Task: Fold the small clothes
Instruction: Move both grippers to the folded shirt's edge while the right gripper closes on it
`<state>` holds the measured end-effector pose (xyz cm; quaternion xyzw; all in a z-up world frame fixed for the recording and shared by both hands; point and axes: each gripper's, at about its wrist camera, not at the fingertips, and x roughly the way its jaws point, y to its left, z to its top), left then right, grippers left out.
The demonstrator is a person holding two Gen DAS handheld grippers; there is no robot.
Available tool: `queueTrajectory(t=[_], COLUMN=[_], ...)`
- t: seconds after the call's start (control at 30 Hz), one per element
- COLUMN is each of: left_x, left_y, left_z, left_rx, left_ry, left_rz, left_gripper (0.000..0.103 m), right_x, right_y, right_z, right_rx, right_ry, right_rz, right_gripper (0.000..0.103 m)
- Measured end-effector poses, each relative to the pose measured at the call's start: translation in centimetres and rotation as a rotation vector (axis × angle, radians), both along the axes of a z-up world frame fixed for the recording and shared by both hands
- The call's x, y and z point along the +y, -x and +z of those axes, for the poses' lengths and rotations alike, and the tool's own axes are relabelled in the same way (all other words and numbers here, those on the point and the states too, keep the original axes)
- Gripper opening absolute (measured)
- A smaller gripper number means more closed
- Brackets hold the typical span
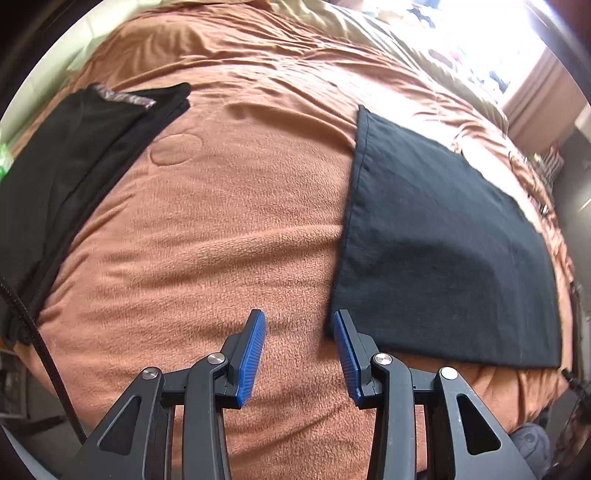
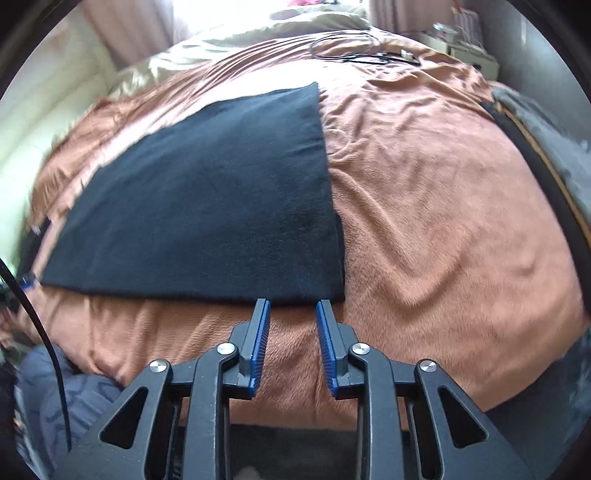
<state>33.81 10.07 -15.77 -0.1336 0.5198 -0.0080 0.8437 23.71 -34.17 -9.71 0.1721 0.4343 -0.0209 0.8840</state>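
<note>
A dark navy folded garment (image 1: 443, 240) lies flat on the brown fleece blanket (image 1: 229, 221). In the right wrist view the same garment (image 2: 207, 199) spreads left of centre. My left gripper (image 1: 299, 321) hovers over bare blanket by the garment's near left corner, open, nothing between its blue pads. Just short of the garment's near right corner is my right gripper (image 2: 292, 304), with a narrower gap, open and holding nothing. A second black garment (image 1: 74, 166) with a patterned waistband lies at the far left.
Beige bedding (image 2: 258, 33) lies at the head of the bed under a bright window. Cables (image 2: 354, 48) rest on the blanket at the far end. A grey cloth and dark strap (image 2: 546, 140) run along the right edge. A black cord (image 1: 40, 347) hangs at left.
</note>
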Motion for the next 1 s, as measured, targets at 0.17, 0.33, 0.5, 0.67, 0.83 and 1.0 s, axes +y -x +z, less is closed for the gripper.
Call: queueTrajectory(t=[0.17, 0.33, 0.5, 0.67, 0.83, 1.0], left_x=[-0.3, -0.8, -1.1, -1.3, -1.3, -1.2], left_y=[0.0, -0.5, -0.3, -0.3, -0.6, -1.2], left_z=[-0.3, -0.9, -1.3, -2.3, -2.9, -3.1], left_rx=[0.002, 0.016, 0.028, 0.056, 0.049, 0.036], left_ry=[0.098, 0.179, 0.241, 0.298, 0.318, 0.326], left_rz=[-0.009, -0.012, 0.014, 0.037, 0.088, 0.119], left_gripper=[0.041, 0.041, 0.041, 0.041, 0.041, 0.041], right_x=[-2.3, -4.0, -5.5, -6.4, -7.1, -7.8], right_y=[1.6, 2.5, 2.9, 3.0, 2.6, 2.7], right_z=[-0.8, -3.0, -5.2, -6.2, -7.9, -8.6], right_rx=[-0.064, -0.090, -0.086, -0.120, -0.136, -0.165], right_ry=[-0.232, -0.383, -0.510, -0.610, -0.688, -0.709], right_rz=[-0.052, -0.110, -0.185, -0.226, -0.270, -0.276], right_gripper=[0.022, 0.022, 0.022, 0.022, 0.019, 0.019])
